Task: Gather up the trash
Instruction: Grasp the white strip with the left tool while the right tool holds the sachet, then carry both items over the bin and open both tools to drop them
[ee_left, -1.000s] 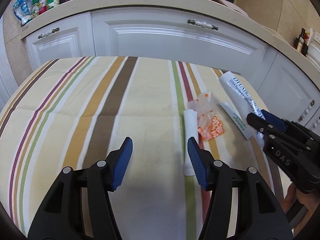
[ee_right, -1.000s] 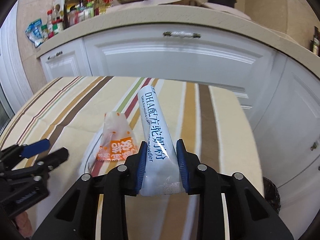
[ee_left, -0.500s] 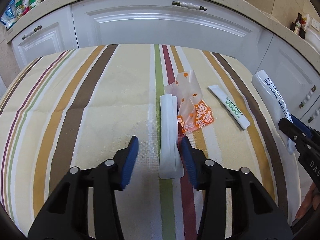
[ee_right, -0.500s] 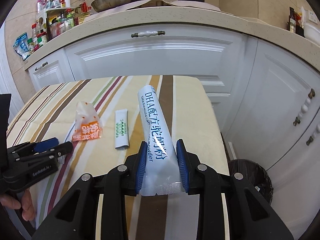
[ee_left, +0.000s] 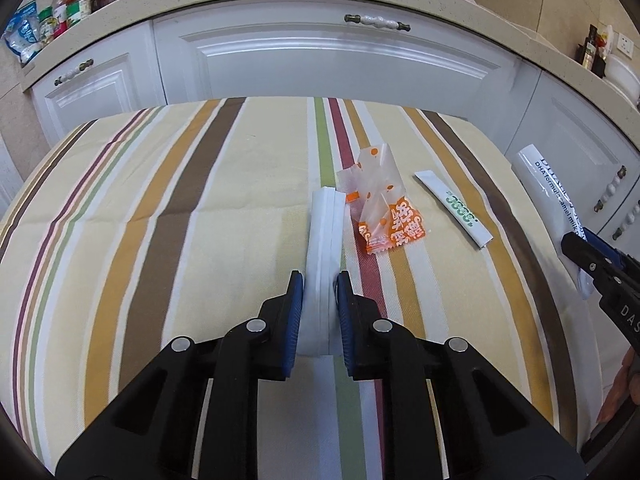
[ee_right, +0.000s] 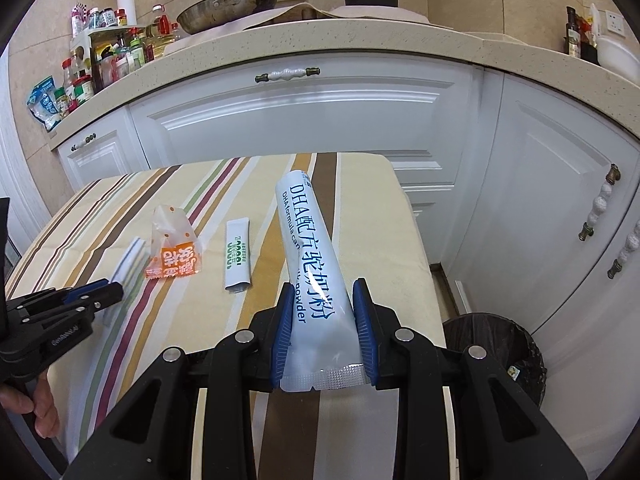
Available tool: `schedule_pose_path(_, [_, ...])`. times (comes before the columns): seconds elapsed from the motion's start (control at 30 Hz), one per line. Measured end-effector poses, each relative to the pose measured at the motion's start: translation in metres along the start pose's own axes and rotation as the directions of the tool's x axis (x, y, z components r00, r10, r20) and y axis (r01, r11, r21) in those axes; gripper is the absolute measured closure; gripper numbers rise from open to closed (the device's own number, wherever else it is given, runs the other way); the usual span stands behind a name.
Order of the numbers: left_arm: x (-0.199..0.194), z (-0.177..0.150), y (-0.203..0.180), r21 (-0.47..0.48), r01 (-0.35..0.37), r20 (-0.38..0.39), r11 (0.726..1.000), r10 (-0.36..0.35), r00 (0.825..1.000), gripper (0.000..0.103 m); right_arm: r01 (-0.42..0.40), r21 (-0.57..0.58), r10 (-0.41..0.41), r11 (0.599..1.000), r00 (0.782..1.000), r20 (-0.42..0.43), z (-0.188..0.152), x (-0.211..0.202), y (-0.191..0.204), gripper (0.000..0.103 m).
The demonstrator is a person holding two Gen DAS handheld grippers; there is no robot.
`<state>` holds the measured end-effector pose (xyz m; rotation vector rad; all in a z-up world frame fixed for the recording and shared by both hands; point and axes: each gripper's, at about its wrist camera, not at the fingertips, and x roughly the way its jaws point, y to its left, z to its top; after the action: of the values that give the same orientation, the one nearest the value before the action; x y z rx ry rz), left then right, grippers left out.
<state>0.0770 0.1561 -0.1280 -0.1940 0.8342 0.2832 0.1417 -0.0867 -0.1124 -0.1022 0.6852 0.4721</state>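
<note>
My left gripper [ee_left: 320, 284] is shut on a plain white sachet [ee_left: 325, 232] that lies on the striped tablecloth [ee_left: 160, 220]. To its right lie an orange and clear wrapper [ee_left: 380, 208] and a thin white sachet with green print [ee_left: 454, 210]. My right gripper [ee_right: 323, 300] is shut on a long white milk-powder packet with blue print [ee_right: 310, 248] and holds it above the table's right edge. That packet [ee_left: 548, 188] and the right gripper [ee_left: 592, 256] also show at the right of the left wrist view. The left gripper [ee_right: 104, 292] shows at the left of the right wrist view.
A dark trash bin [ee_right: 504, 352] with a black liner stands on the floor right of the table. White cabinets [ee_right: 304, 120] and a counter with jars [ee_right: 104, 56], a pan [ee_right: 228, 4] and a pot stand behind. The table's right edge [ee_right: 416, 232] is close.
My left gripper moved forward and closed on the plain white sachet. My right gripper carried the milk-powder packet to the right, and the trash bin came into fuller view.
</note>
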Motion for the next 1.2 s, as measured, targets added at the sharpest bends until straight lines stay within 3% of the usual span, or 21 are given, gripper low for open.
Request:
schedule_pose_path(0.23, [-0.032,0.002,-0.011,0.016,0.022,0.060,1.000,-0.023,0.998,0.086,0.015,0.009,-0.015,1.000,1.000,0.027,-0.005,-0.021,-0.006,0.072])
schedule_pose_path(0.63, [-0.058,0.002,-0.080,0.119,0.128,0.096,0.985,-0.140,0.986,0.086,0.117,0.071,-0.122,0.991,0.990,0.076,-0.018,-0.068,-0.046,0.072])
schedule_pose_path(1.2, [-0.059,-0.005,-0.207,0.305,0.247,0.073,0.920,-0.281,0.957,0.086,0.277,0.213,-0.296,0.937,0.953,0.065,-0.053,-0.111,-0.134,0.072])
